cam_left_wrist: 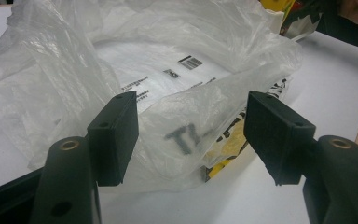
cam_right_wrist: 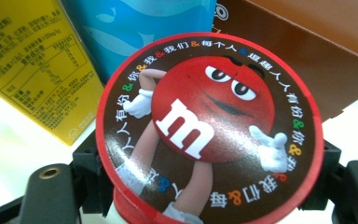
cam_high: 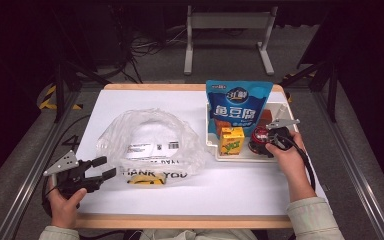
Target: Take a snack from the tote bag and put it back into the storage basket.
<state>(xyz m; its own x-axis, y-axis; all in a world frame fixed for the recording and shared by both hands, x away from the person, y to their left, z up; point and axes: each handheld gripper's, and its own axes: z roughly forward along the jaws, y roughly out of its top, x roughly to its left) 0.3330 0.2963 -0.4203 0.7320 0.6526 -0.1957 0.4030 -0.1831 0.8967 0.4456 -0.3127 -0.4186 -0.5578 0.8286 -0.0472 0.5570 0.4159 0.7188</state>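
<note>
Near edge: pale sleeves come in at the bottom of the high view, wooden lip of the desk point(cam_high: 180, 221) in front of them. Desk top is covered in white, plain, evenly lit.

Left tongs point(cam_high: 106, 168) sit low at the near-left of the desk, jaws spread, nothing pinched. In the left gripper view the jaws frame the near edge of the clear plastic bag point(cam_left_wrist: 177, 93) without the pads pressing on it. The bag lies crumpled and open on the white top, left of centre, black lettering and a yellow mark on its near side, a barcode label showing through.

Right tongs point(cam_high: 265, 138) are in the white tray point(cam_high: 245, 156) at the right of the desk. Right gripper view: a jaw on each side of the M&M's tub point(cam_right_wrist: 209, 128), under its red-rimmed lid, close against it; reads as pinching the tub. Tub stands in the tray's near right part.

Just beside it in the tray: yellow drink carton point(cam_high: 231, 140), blue snack pouch point(cam_high: 237, 102) upright behind, brown box point(cam_right_wrist: 303, 46) at the back right.

Beyond the desk: dark room, grey floor, loose cables point(cam_high: 150, 47), a pale metal stand point(cam_high: 229, 37), yellow-black tape point(cam_high: 47, 97) far left.
</note>
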